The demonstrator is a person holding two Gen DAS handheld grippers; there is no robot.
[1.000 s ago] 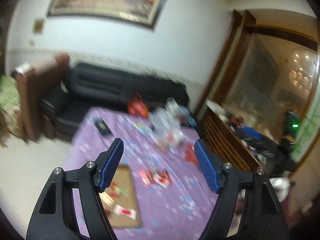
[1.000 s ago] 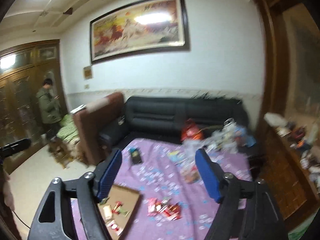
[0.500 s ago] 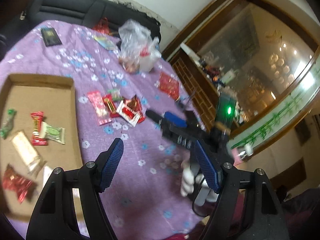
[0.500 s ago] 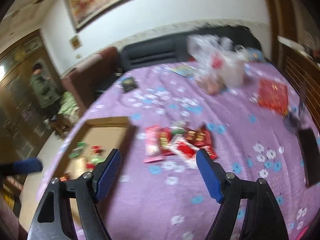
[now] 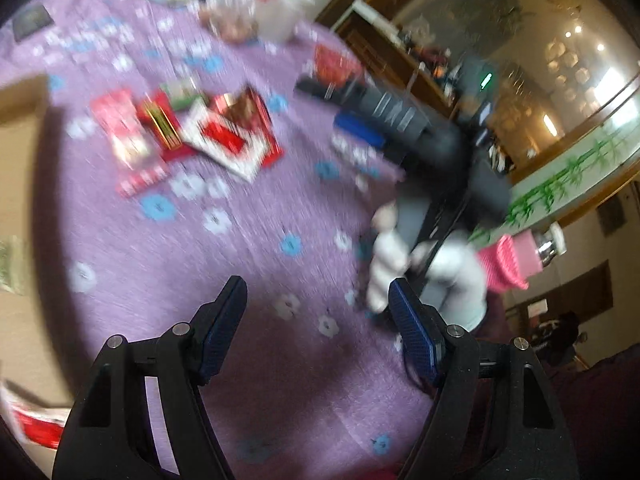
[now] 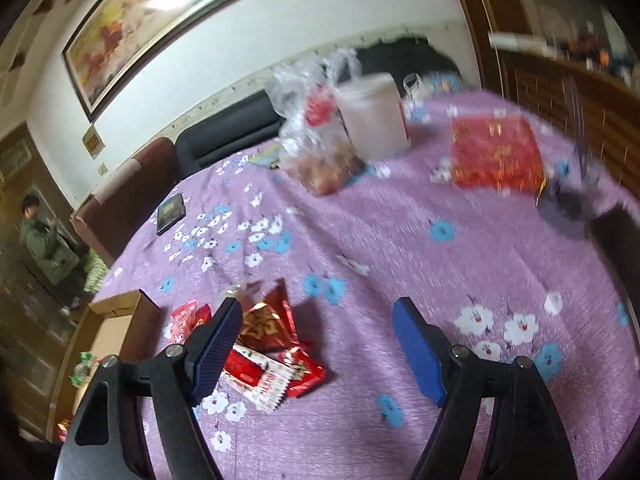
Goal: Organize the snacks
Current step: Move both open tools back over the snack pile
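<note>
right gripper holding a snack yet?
No: in the right wrist view the right gripper is open with nothing between its fingers, and the snack packets lie on the purple tablecloth by its left finger.

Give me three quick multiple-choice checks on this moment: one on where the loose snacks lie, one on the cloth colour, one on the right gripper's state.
1. Where does the snack pile lie relative to the box, seen from the right wrist?
A. Inside the box
B. On the cloth, right of the box
C. On the sofa

2. What colour is the cloth?
A. Green
B. Purple with flowers
C. Plain white

3. What is the state of the right gripper?
A. Open, holding nothing
B. Shut on a snack
C. Shut on the box

Answers:
1 B: the red packets sit on the cloth just past the box's open edge.
2 B: purple fabric with white and blue flowers covers the table.
3 A: its fingers stand wide apart with only cloth between them.
</note>
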